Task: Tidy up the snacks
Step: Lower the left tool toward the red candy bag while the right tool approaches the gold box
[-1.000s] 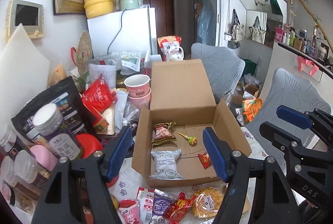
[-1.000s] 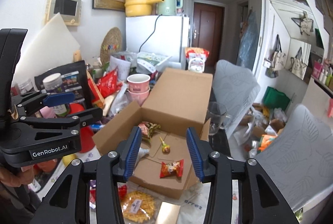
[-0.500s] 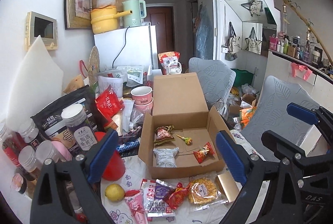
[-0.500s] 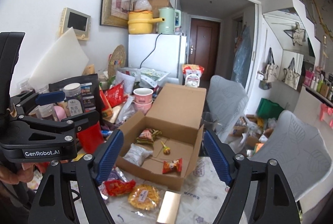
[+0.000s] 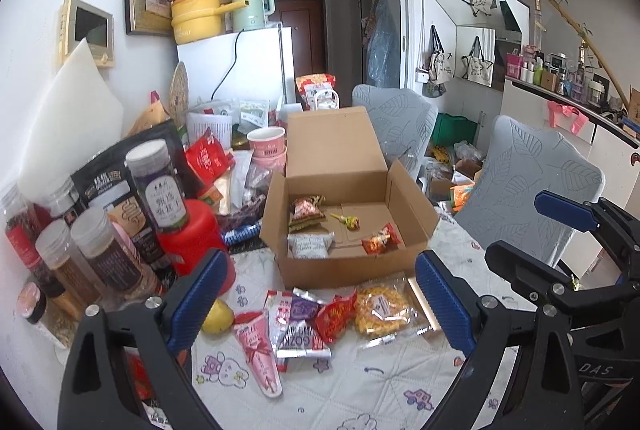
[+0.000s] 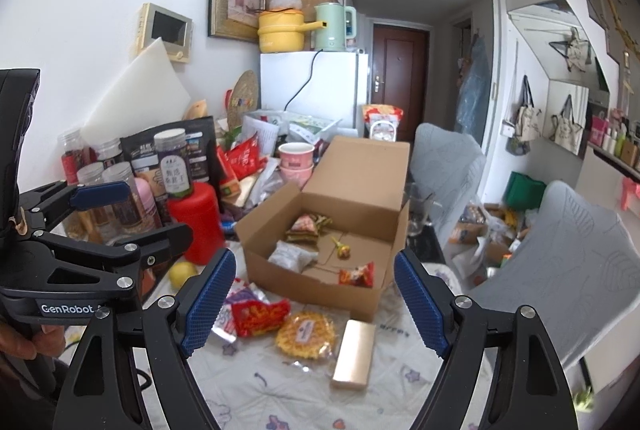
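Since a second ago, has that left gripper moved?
Yes. The left gripper has backed away from the cardboard box, jaws open, now over the loose snack packets.

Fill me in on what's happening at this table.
A person with a gripper in each hand is sorting snacks into an open cardboard box. Four are already inside it, among them a lollipop and a small red packet. More packets, a round waffle snack and a gold bar lie on the tablecloth in front of the box. The left gripper and right gripper are both open and hold nothing.
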`<state>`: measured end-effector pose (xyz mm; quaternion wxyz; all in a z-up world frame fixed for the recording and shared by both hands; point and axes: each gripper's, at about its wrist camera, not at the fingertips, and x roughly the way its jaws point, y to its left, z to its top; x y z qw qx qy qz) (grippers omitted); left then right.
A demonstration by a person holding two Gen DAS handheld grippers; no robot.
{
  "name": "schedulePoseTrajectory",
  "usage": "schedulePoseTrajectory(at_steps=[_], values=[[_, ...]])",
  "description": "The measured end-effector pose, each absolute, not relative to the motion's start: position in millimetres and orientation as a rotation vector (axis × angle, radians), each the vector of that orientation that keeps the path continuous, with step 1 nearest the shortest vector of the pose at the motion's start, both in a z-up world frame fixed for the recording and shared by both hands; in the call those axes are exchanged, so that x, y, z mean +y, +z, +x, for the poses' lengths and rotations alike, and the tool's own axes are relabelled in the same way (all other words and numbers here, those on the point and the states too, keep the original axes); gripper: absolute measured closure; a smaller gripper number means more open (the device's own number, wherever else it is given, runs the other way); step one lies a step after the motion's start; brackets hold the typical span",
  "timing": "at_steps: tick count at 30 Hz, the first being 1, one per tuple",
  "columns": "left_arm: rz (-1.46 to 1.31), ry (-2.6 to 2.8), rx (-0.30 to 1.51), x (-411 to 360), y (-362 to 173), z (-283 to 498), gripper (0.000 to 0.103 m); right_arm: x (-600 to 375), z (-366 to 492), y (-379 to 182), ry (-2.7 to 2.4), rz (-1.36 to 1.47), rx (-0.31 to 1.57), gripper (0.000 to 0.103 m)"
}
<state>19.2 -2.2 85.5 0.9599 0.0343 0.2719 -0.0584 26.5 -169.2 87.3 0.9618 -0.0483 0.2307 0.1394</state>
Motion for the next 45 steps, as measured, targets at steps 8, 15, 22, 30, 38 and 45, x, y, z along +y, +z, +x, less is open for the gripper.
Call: schedulePoseTrajectory(at_steps=[8,15,22,30,38,45], values=[[0.033,-0.106,0.592,9.5,58.5,5.2,0.007,-169.5,18.6,55.8,0.3,-0.057,0.525,0.021],[-0.004,-0.127,0.644,12.7,31.3,8.4,0.007,-175.8,24.2,28.8,0.28,-0.036,0.577,0.021],[-0.027,-0.139,0.692,8.9,0.9,17.0,0.007,-182.1,33.5,1.2,0.251,-0.038,0.624,0.021],[-0.005,-0.166,0.74,1.3,-29.9,37.4,0.007,-191.7,53.2,-30.5,0.222,-0.03,0.685,0.021],[0.035,-0.167,0.766,-4.7,-52.3,67.9,0.007,-200.9,76.9,-57.4,0.194,-0.021,0.74,0.021],[0.072,-0.175,0.786,-8.1,-68.9,94.9,0.007,-211.6,96.7,-77.2,0.164,-0.023,0.781,0.021]])
